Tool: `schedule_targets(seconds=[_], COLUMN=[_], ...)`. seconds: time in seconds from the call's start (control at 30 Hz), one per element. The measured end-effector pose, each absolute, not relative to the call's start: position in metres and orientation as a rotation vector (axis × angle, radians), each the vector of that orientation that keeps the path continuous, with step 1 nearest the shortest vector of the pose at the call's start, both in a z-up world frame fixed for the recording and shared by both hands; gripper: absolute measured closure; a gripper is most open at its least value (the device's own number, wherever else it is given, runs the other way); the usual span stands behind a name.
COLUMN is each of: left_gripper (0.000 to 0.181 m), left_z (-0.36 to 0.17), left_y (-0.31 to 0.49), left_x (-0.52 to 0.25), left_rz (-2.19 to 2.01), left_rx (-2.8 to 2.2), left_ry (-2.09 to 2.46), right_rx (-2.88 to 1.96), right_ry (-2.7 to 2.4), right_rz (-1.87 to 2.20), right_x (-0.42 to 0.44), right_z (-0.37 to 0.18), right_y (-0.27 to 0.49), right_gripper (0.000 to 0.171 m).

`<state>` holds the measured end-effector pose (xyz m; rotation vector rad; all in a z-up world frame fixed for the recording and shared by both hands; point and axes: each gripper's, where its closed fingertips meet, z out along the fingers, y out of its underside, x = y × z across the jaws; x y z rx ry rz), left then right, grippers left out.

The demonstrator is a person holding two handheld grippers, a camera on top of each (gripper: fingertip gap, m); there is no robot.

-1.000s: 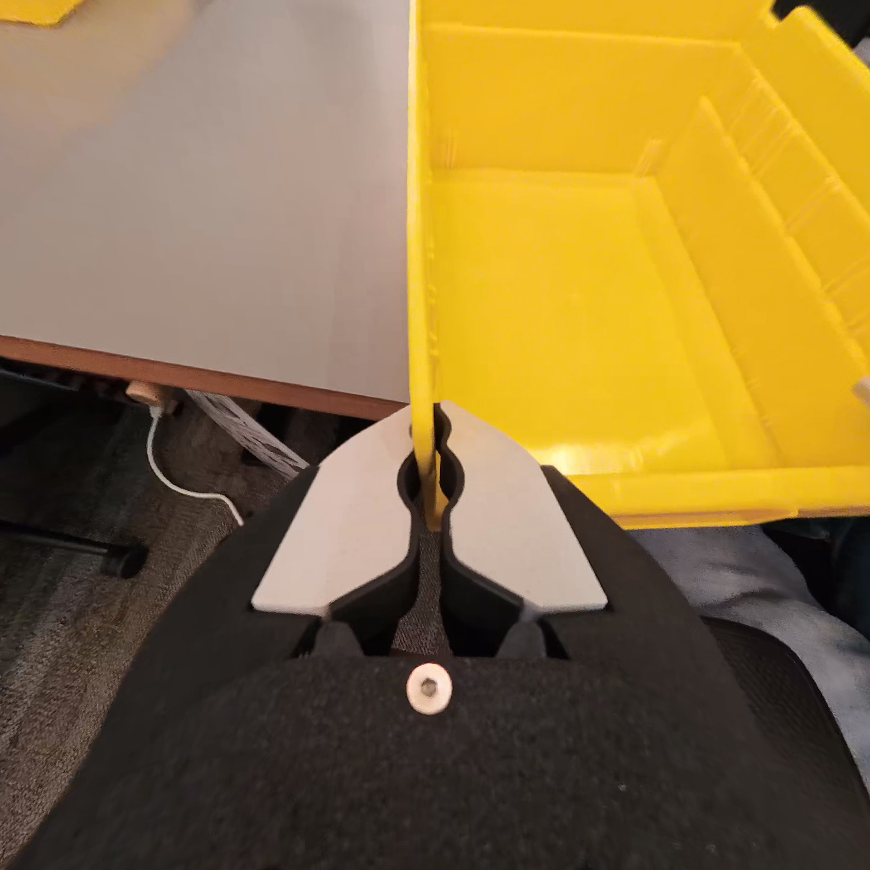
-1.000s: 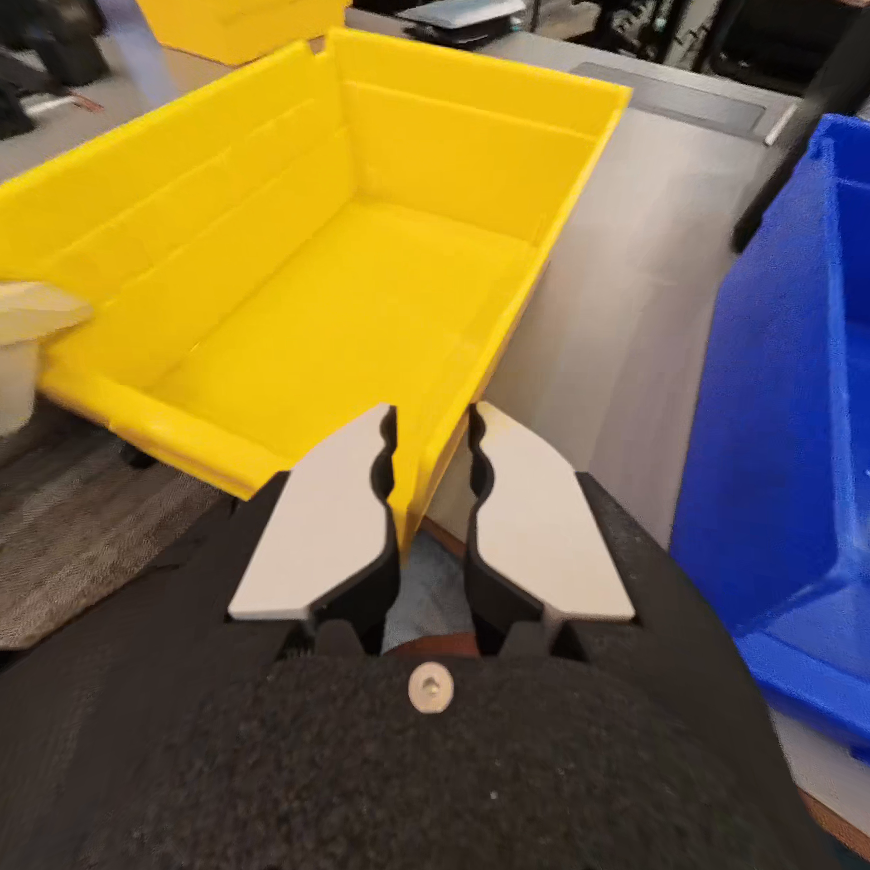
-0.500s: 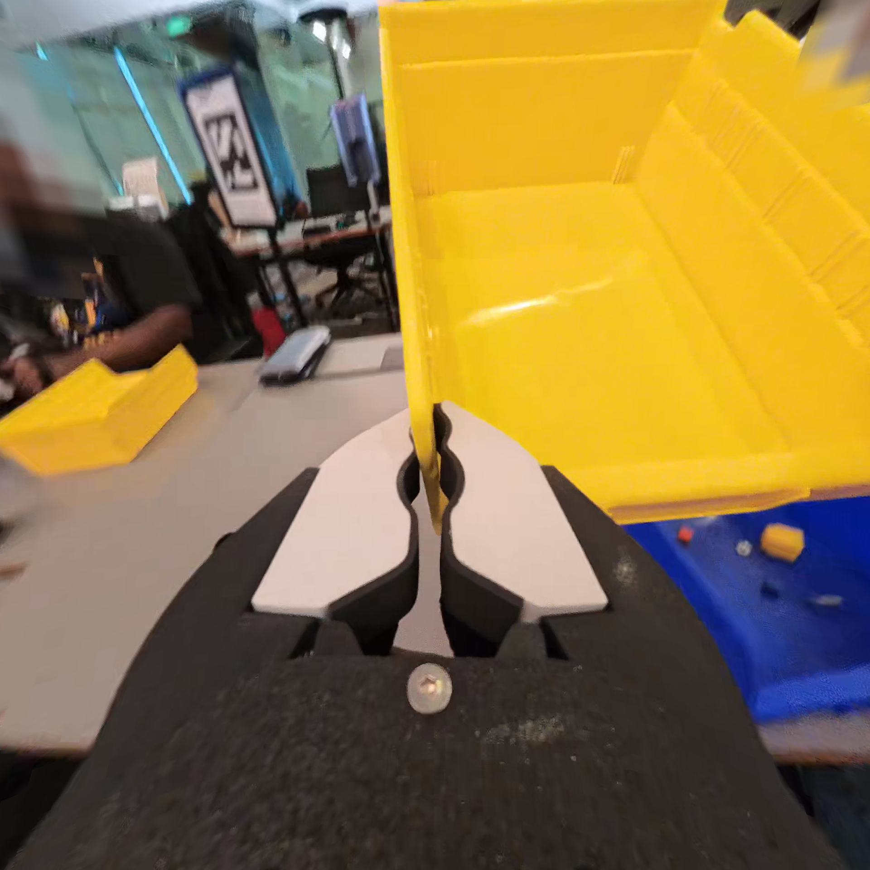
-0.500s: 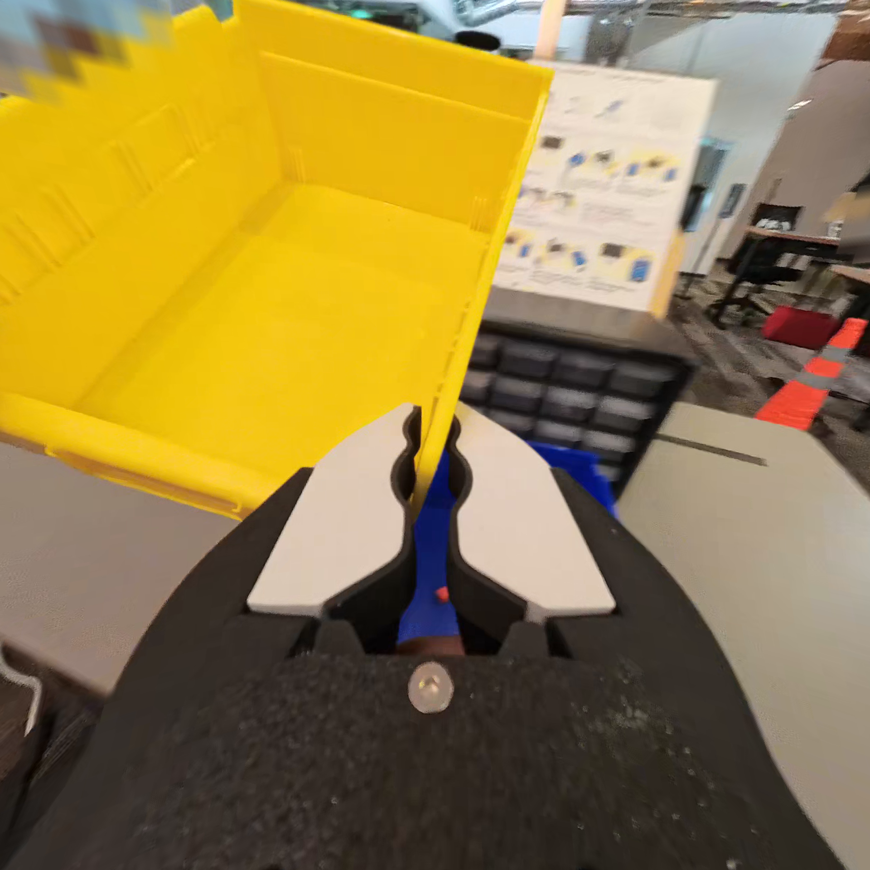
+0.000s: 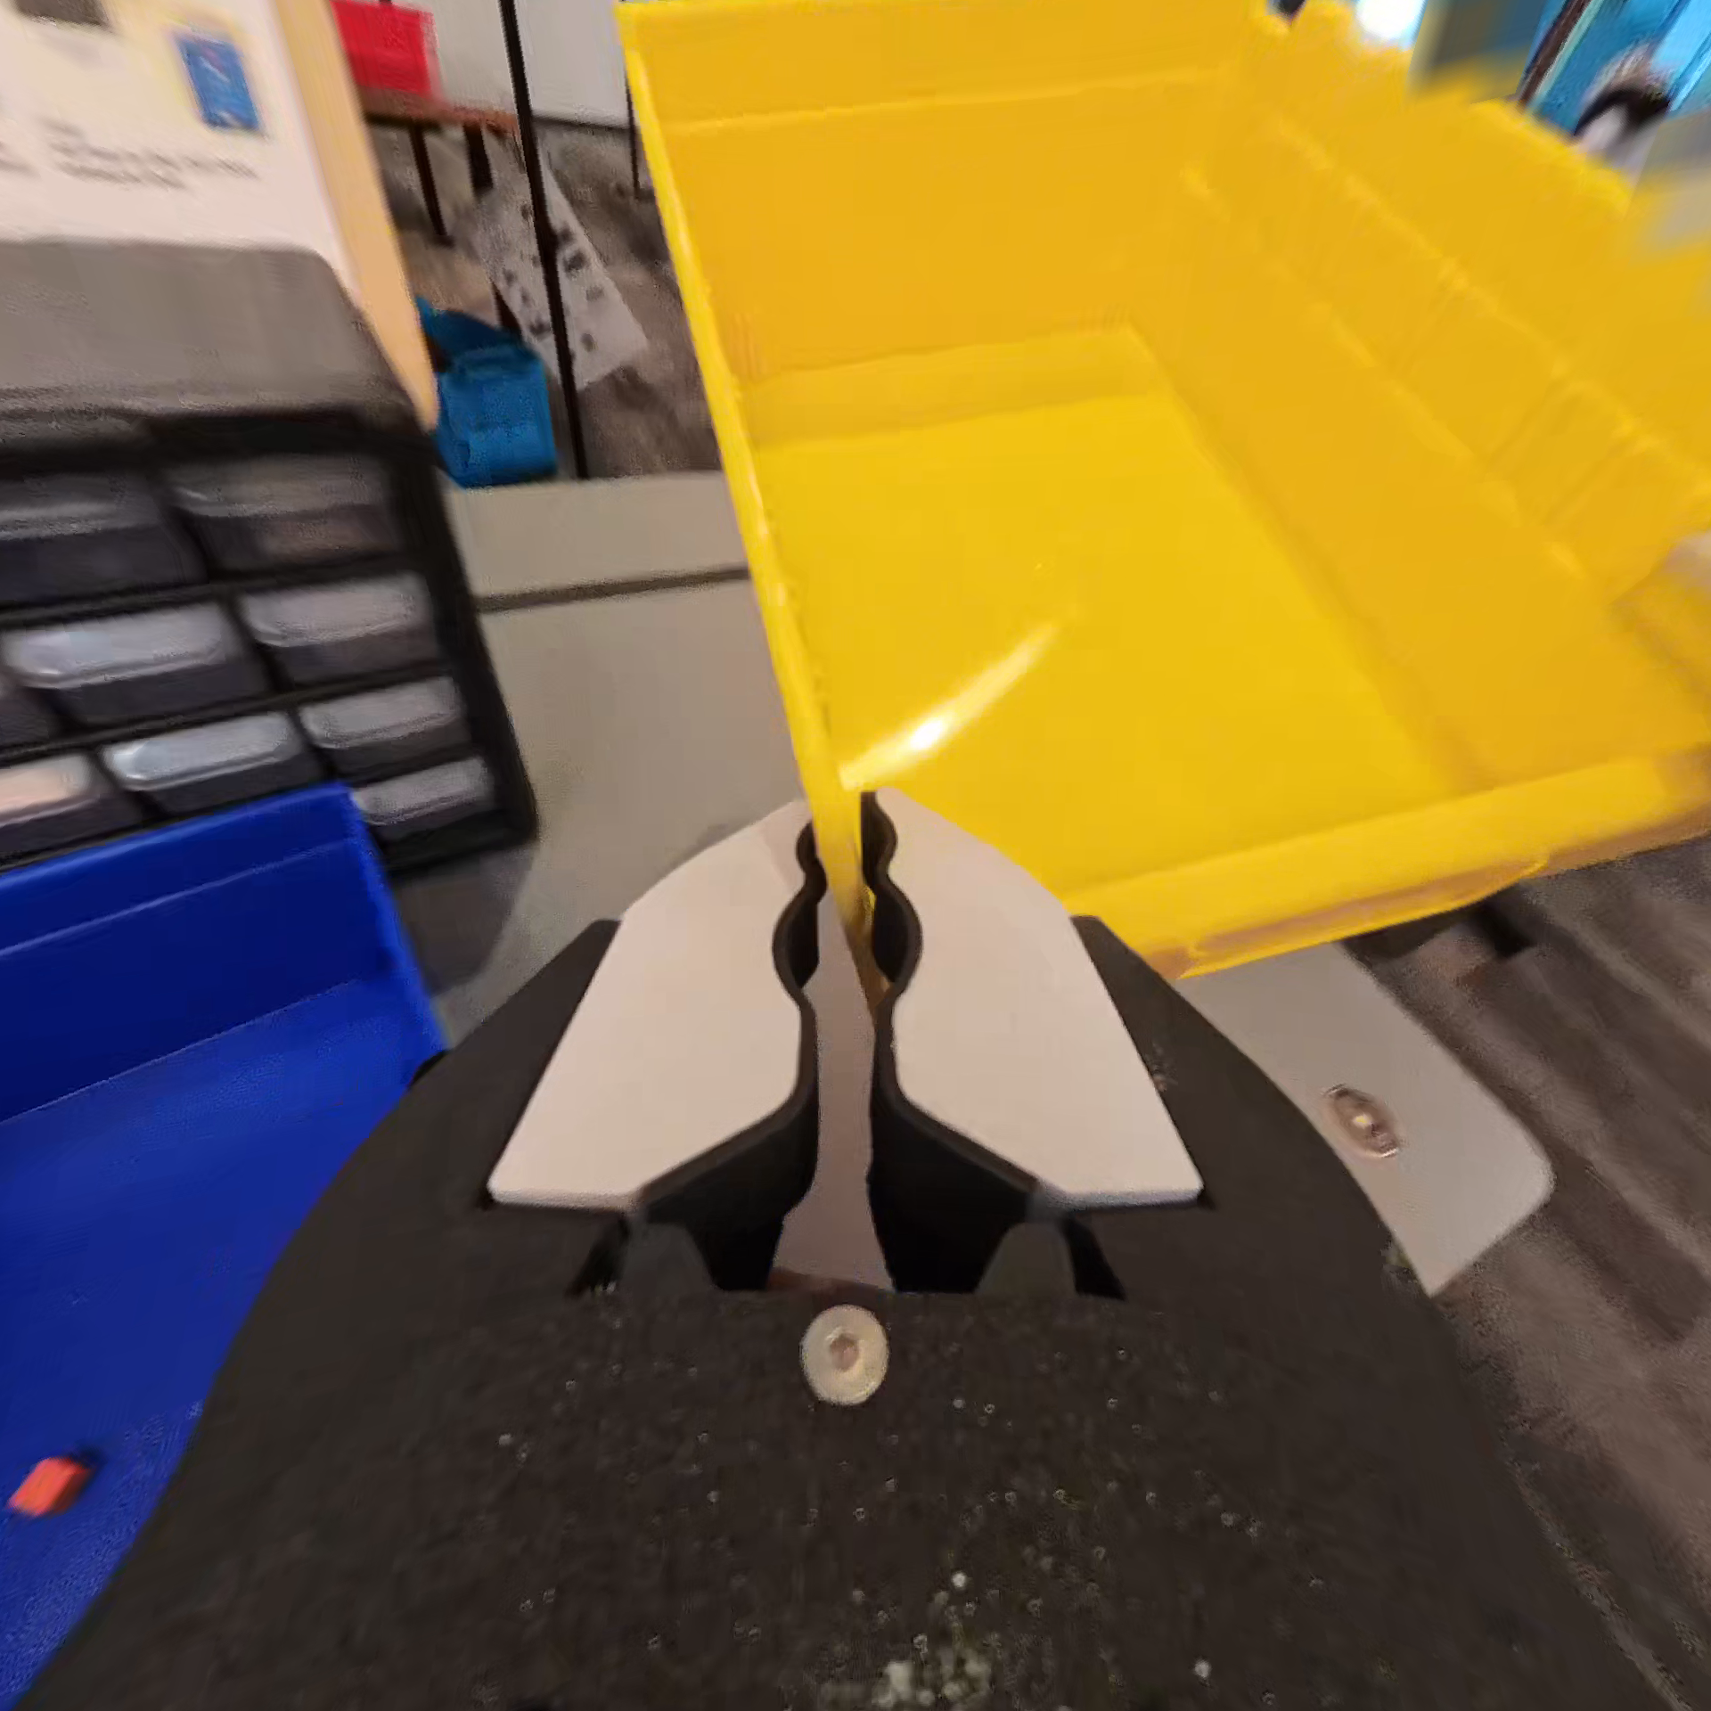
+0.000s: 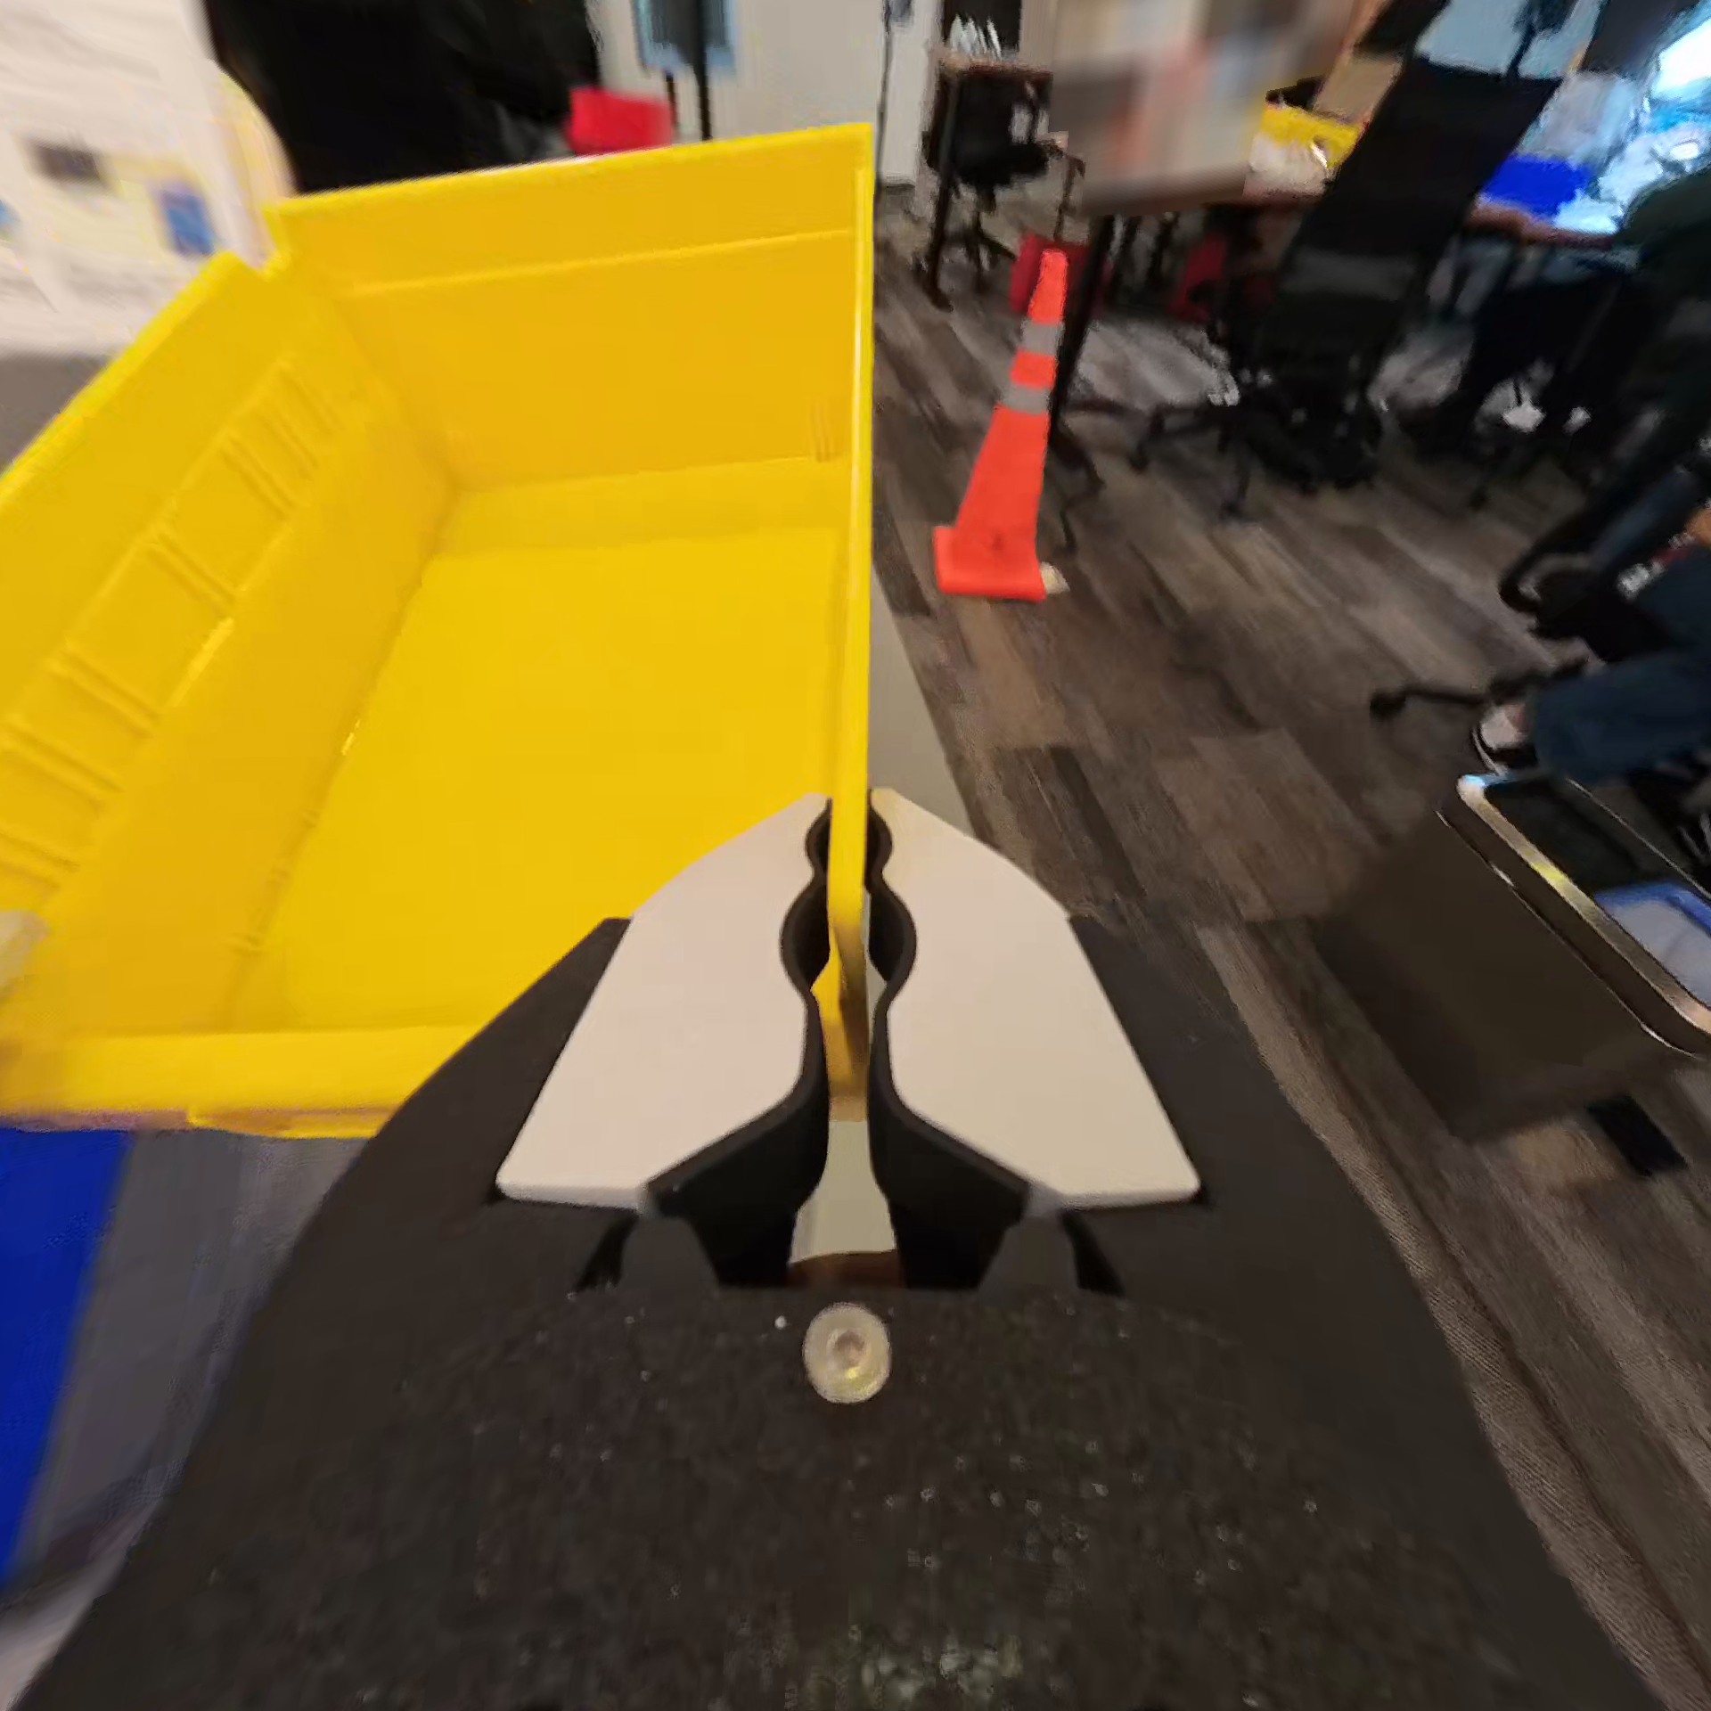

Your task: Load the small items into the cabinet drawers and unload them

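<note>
Yellow bin (image 5: 1157, 574), empty inside, is held up in the air between the two tools, tilted, above the grey worktop (image 5: 611, 648). Its left side wall is pinched in the left hand-held gripper (image 5: 841, 833), whose fingers (image 5: 667, 1018) are drawn narrow onto the thin plastic. Its right side wall (image 6: 856, 555) is clamped the same way by the right hand-held gripper (image 6: 847, 833). Just below and left of the bin lies a blue bin (image 5: 185, 1065) with a small red item (image 5: 51, 1491) on its floor. Behind the blue bin stands the black drawer cabinet (image 5: 241, 648), its clear drawers all pushed in. Farther off on the floor stands an orange traffic cone (image 6: 1009, 444), near some office chairs (image 6: 1315, 305).
</note>
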<state>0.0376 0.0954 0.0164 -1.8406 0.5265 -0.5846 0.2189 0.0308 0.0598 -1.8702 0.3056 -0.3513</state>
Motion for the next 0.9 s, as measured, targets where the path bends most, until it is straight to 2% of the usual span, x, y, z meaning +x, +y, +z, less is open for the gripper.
schedule_targets(seconds=[0.1, 0.2, 0.33, 0.57, 0.63, 0.77, 0.83, 0.9], left_gripper=[0.177, 0.176, 0.172, 0.171, 0.158, 0.155, 0.142, 0.134], left_z=[-0.031, -0.059, -0.085, -0.125, -0.144, -0.144, -0.138, -0.123], left_y=[0.102, 0.11, 0.114, 0.115, 0.114, 0.113, 0.107, 0.098], left_x=[0.079, 0.09, 0.099, 0.093, 0.089, 0.084, 0.083, 0.078], left_rz=[-0.332, -0.151, -0.119, -0.021, 0.01, 0.007, 0.006, 0.006], left_rx=[-1.898, -1.931, -1.994, -2.068, -2.136, -2.129, -2.126, -2.105], left_ry=[0.682, 0.755, 0.797, 0.88, 0.926, 0.917, 0.947, 0.972], right_rx=[-1.979, -2.045, -2.04, -2.073, -2.079, -2.108, -2.102, -2.097], right_ry=[0.3, 0.351, 0.476, 0.392, 0.361, 0.32, 0.336, 0.359], right_rz=[-0.345, -0.097, 0.153, 0.038, 0.012, -0.109, -0.123, -0.164], right_x=[0.263, 0.279, 0.287, 0.285, 0.278, 0.275, 0.278, 0.285], right_z=[0.002, -0.063, -0.112, -0.129, -0.13, -0.133, -0.131, -0.118], right_y=[0.041, 0.064, 0.083, 0.089, 0.089, 0.092, 0.094, 0.087], right_gripper=[0.168, 0.168, 0.168, 0.168, 0.168, 0.164, 0.16, 0.147])
